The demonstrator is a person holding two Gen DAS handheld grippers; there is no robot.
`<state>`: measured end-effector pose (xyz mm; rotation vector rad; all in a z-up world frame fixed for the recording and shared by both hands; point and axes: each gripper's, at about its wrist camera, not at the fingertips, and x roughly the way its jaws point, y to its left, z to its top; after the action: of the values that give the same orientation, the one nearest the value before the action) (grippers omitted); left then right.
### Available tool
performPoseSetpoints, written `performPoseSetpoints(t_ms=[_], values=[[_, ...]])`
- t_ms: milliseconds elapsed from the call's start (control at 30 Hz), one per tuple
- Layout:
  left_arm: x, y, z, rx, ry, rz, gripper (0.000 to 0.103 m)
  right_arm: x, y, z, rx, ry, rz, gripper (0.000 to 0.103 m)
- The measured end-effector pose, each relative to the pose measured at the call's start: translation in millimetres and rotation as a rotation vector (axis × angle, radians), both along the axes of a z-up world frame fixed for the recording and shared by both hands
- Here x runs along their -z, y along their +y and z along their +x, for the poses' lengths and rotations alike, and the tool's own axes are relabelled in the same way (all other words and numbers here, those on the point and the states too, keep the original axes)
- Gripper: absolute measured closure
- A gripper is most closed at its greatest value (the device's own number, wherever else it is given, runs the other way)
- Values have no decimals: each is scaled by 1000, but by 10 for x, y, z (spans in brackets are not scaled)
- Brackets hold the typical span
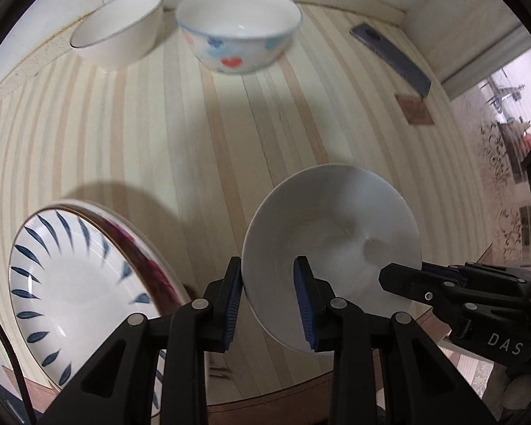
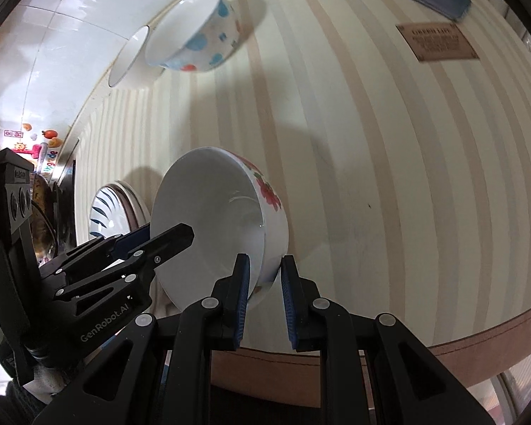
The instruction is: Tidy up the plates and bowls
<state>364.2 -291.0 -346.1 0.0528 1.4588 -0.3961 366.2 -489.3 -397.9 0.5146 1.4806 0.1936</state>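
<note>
A white bowl with red flowers (image 2: 265, 191) sits near the table's front edge, its hollow (image 1: 336, 226) towards me. My left gripper (image 1: 269, 301) is shut on its near-left rim, one pad inside and one outside. My right gripper (image 2: 265, 294) is shut on the opposite wall and reaches in from the right (image 1: 407, 283). The left gripper (image 2: 159, 241) shows at the left of the right wrist view. A blue-leaf plate (image 1: 74, 283) lies on a dark-rimmed plate at the front left. At the back stand a heart-patterned bowl (image 1: 237, 28) and a plain white bowl (image 1: 120, 35).
The striped wooden table (image 1: 194, 141) ends in a brown front edge (image 2: 442, 333). A blue-grey flat case (image 1: 389, 53) and a small brown label (image 1: 416, 109) lie at the back right. White tiled wall (image 2: 53, 35) runs behind the bowls.
</note>
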Motion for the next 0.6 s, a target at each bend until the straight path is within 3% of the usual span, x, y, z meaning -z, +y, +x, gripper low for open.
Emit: performPoseSetpoints(t_ms=[200, 300, 433, 600], values=[[-61, -124, 41, -7, -16, -3, 76, 69, -119, -5, -18, 36, 50, 81], [-312, -15, 176, -54, -42, -40, 76, -74, -224, 73, -1, 12, 65, 79], [-659, 170, 551, -151, -106, -91, 73, -408, -388, 384, 16, -54, 72, 52], [-702, 345, 1189, -228, -143, -80, 73, -605, -446, 1037, 23, -125, 67, 49]])
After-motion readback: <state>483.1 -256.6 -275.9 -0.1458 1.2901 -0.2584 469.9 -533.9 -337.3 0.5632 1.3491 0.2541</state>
